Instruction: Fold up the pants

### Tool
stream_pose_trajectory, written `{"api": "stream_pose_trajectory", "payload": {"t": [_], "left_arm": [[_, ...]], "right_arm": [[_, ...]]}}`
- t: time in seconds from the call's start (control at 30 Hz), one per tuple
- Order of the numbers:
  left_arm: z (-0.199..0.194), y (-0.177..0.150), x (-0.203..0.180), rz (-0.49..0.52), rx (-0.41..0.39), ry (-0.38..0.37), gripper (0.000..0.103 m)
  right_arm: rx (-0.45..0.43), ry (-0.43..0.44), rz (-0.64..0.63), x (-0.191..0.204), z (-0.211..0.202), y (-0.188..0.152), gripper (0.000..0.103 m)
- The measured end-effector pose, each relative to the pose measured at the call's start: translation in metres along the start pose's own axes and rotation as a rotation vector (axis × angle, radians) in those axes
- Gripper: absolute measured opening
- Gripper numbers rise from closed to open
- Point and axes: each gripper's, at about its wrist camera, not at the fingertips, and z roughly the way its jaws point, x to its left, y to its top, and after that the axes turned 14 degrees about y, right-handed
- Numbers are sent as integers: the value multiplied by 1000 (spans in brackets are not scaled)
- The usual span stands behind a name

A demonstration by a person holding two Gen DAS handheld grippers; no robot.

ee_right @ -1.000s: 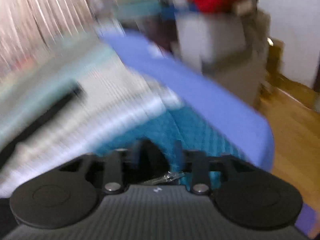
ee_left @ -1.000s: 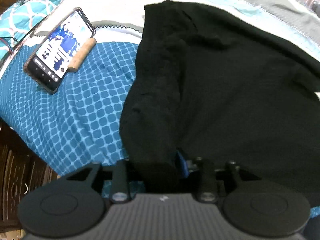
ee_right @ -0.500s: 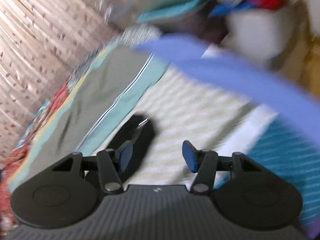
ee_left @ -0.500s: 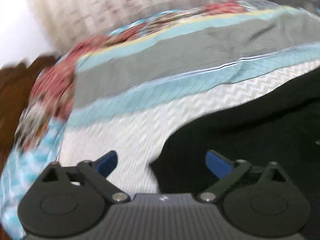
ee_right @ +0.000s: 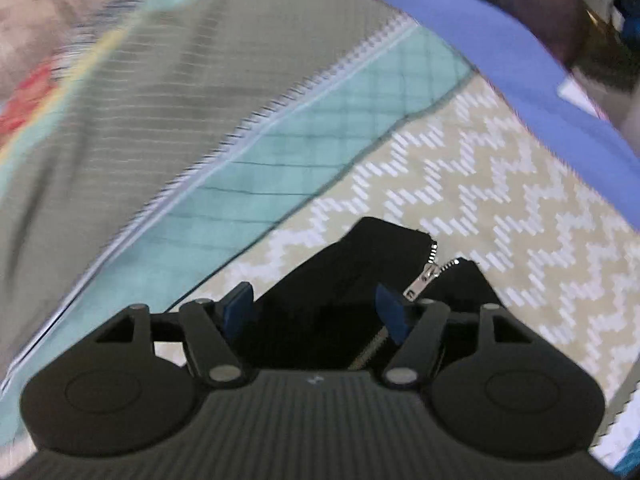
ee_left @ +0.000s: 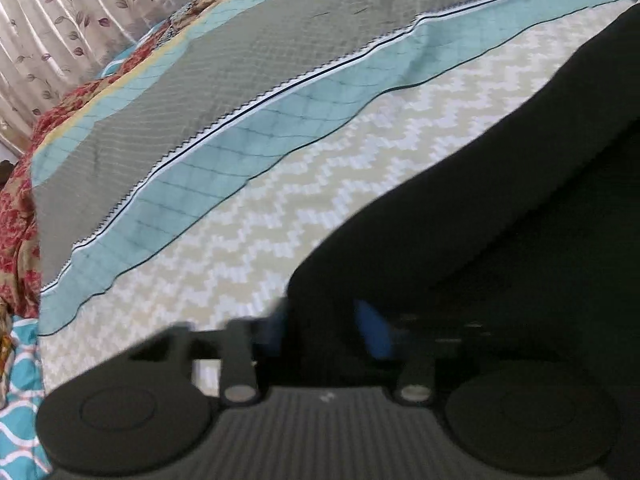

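The black pants [ee_left: 500,208] lie on the patterned bedspread and fill the right half of the left wrist view. My left gripper [ee_left: 324,322] has its blue pads on either side of a corner of the black cloth, partly closed; the image is blurred there. In the right wrist view the waistband end of the pants [ee_right: 340,280], with a silver zipper pull [ee_right: 424,280], lies between the open blue pads of my right gripper [ee_right: 316,308].
The bedspread has a cream zigzag band [ee_left: 280,216], a teal band [ee_left: 240,136] and a grey band [ee_left: 200,68]. A curtain [ee_left: 60,12] hangs behind. A purple-blue edge [ee_right: 500,52] crosses the upper right of the right wrist view.
Both grippers let go of the cloth, opened and swung to the far side of the pants. The left jaws have narrowed around a cloth corner; the right has come over the zipper end.
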Motion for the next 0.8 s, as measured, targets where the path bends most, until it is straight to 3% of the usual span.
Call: {"api": "stream_pose_trajectory", "payload": {"t": [0.03,0.07,0.1,0.13,0.3,0.5,0.67,0.8], "left_arm": [[0,2,-4,9,-6,24,16],[-6,2,-7,16,-18,46,12],[-15,1,-8,13,-34,53,11],[-25,0,-6,-1,-52,58,11],[-77,-7,20,-110,-127,67,11],[-154,-42,33,-162,-208,83,11],[-213,-89,21,-193,-240,62,11],[-243,-128,-1,-210,-215,20,11]], "right_arm": [[0,-14,19,-4,8,0,67],[-17,-39,2,-1,10,-1,55],[-31,-67,-42,3,10,-3,23],[-18,-54,-70,4,8,-4,5],[-105,90,-18,-23,-51,-4,3],[-209,259,57,-75,-160,-23,3],[-298,358,138,-138,-239,-67,3],[-338,373,216,-208,-277,-125,3]]}}
